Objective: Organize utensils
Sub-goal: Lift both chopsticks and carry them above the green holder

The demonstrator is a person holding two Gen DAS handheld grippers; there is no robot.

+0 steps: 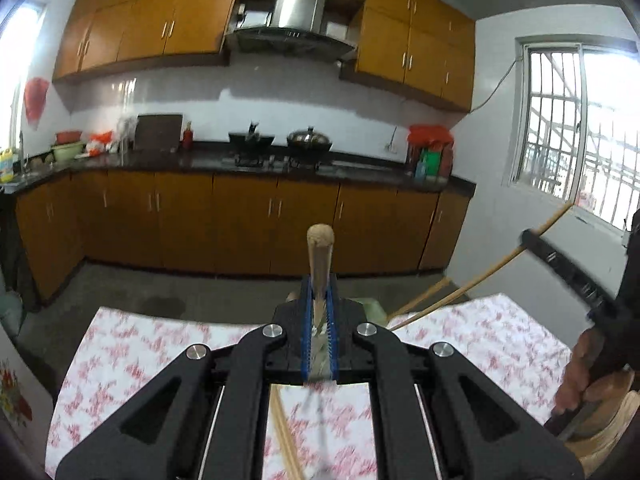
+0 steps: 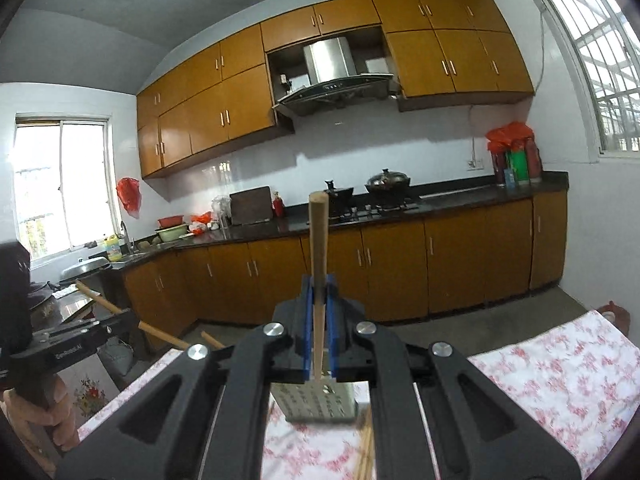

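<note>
My left gripper is shut on a wooden-handled utensil, handle pointing up and away; its metal end hangs blurred below the jaws. My right gripper is shut on a wooden-handled slotted metal spatula, whose perforated blade hangs under the jaws above the table. The right gripper also shows in the left wrist view at the right with the long handle across it. The left gripper shows at the left of the right wrist view. Wooden chopsticks lie on the table below.
A table with a pink floral cloth lies under both grippers. A round bamboo holder is at the right edge beside the hand. Kitchen cabinets, stove and pots stand across the floor. A window is to the right.
</note>
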